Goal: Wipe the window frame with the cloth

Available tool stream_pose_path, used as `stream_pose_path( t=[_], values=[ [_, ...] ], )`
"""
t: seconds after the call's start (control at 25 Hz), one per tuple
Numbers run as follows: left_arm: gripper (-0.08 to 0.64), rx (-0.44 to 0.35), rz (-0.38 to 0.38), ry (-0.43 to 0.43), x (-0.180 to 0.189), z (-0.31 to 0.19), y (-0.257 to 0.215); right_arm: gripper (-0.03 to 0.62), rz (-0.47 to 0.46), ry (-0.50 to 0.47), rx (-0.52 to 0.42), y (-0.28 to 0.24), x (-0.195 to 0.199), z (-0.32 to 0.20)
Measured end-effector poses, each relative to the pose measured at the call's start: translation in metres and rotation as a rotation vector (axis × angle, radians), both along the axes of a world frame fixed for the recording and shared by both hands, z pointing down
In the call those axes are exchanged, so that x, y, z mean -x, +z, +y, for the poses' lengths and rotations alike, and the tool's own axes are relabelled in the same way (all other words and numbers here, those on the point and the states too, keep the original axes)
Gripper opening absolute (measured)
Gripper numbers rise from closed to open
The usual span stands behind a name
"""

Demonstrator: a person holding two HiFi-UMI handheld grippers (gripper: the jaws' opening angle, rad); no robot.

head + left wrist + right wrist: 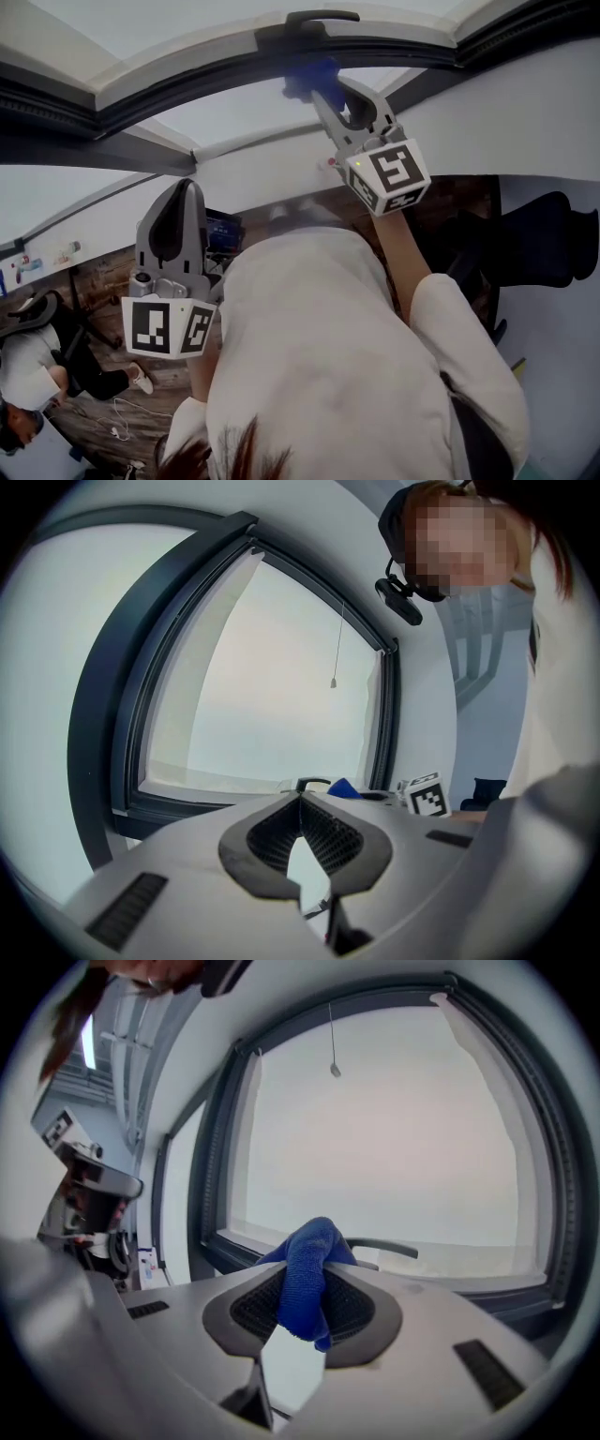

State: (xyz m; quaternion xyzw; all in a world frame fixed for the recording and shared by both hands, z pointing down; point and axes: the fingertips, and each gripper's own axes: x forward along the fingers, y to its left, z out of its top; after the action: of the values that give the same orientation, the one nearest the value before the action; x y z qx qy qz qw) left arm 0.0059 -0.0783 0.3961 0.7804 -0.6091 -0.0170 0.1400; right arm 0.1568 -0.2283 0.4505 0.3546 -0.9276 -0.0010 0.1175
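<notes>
Cloth (pixel 307 1283), blue and bunched, sits clamped between the fingers of the right gripper (pixel 310 1271). Its folds bulge out past the tips and hang down behind them. It is raised to the dark window frame (pixel 217 1157), just beside the handle (pixel 380 1248). Left gripper (pixel 300 801) is held lower, apart from the frame, fingers clenched tip to tip on nothing.
</notes>
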Motion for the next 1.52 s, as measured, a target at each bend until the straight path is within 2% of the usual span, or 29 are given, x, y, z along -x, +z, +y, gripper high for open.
stream_pose_path(
  t=[0.12, 0.2, 0.36, 0.52, 0.68, 1.04, 1.52],
  values=[
    [0.011, 0.018, -0.003, 0.021, -0.009, 0.002, 0.004, 0.098, -0.017, -0.1, 0.01, -0.013, -0.007, 0.052],
    [0.011, 0.026, -0.004, 0.037, -0.015, 0.002, 0.006, 0.101, -0.018, -0.133, 0.01, -0.017, -0.01, 0.077],
    [0.011, 0.039, 0.004, 0.075, -0.029, 0.006, 0.009, 0.101, -0.003, -0.098, -0.017, -0.019, -0.016, 0.106],
    [0.011, 0.068, 0.006, 0.122, -0.042, 0.011, 0.02, 0.101, 0.022, -0.078, 0.017, -0.009, -0.016, 0.126],
    [0.011, 0.067, 0.016, 0.144, -0.052, 0.011, 0.021, 0.101, 0.023, -0.095, 0.048, -0.004, -0.015, 0.136],
    [0.011, 0.059, 0.013, 0.131, -0.049, 0.013, 0.02, 0.103, 0.07, -0.117, 0.059, 0.0, -0.016, 0.139],
    [0.011, 0.055, 0.017, 0.123, -0.051, 0.015, 0.018, 0.103, 0.047, -0.087, 0.061, -0.006, -0.026, 0.138]
  ],
)
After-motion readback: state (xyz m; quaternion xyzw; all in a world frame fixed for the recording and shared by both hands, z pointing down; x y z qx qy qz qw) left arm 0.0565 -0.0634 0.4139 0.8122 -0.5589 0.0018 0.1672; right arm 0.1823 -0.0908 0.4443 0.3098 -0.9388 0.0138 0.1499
